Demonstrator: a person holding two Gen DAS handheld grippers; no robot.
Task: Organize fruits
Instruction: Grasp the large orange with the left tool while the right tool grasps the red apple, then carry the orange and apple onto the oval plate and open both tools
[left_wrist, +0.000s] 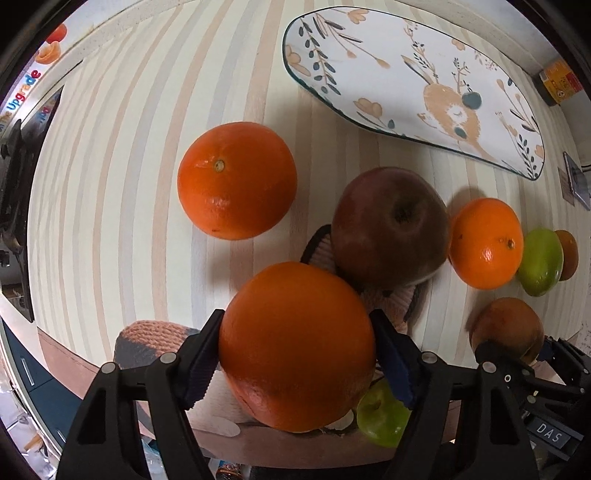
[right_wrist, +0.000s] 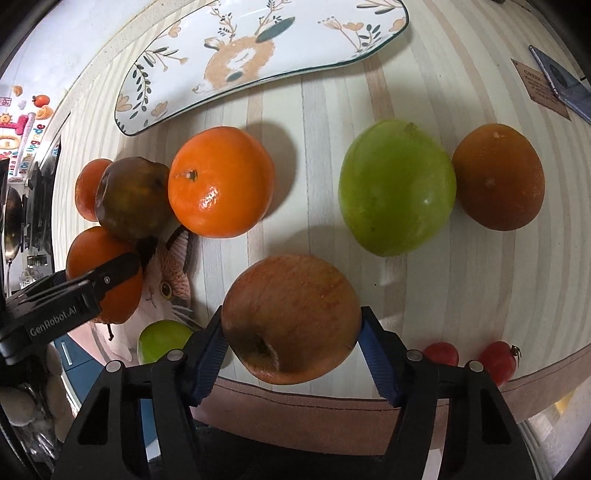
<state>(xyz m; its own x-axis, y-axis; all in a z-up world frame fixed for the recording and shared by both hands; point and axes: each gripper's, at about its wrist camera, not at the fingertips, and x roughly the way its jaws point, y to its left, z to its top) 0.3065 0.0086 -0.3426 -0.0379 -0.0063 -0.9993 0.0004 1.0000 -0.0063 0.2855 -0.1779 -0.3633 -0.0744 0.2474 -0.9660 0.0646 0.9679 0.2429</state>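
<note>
My left gripper (left_wrist: 297, 349) is shut on a large orange (left_wrist: 295, 343) and holds it above the near table edge. My right gripper (right_wrist: 291, 328) is shut on a reddish-yellow apple (right_wrist: 291, 317); it also shows in the left wrist view (left_wrist: 506, 326). On the striped table lie another orange (left_wrist: 236, 181), a dark red apple (left_wrist: 388, 225), a mandarin (right_wrist: 221, 181), a green apple (right_wrist: 397, 186), a dull brown orange (right_wrist: 498, 177) and a small green apple (right_wrist: 162, 339). A long deer-patterned plate (right_wrist: 295, 55) lies at the back, with no fruit on it.
A cat-patterned mat (right_wrist: 166, 291) lies under the dark apple near the front edge. Two small red tomatoes (right_wrist: 498, 358) sit at the front right edge. A card and a phone (right_wrist: 554, 81) lie at the far right. A yellow box (left_wrist: 559, 83) stands behind the plate.
</note>
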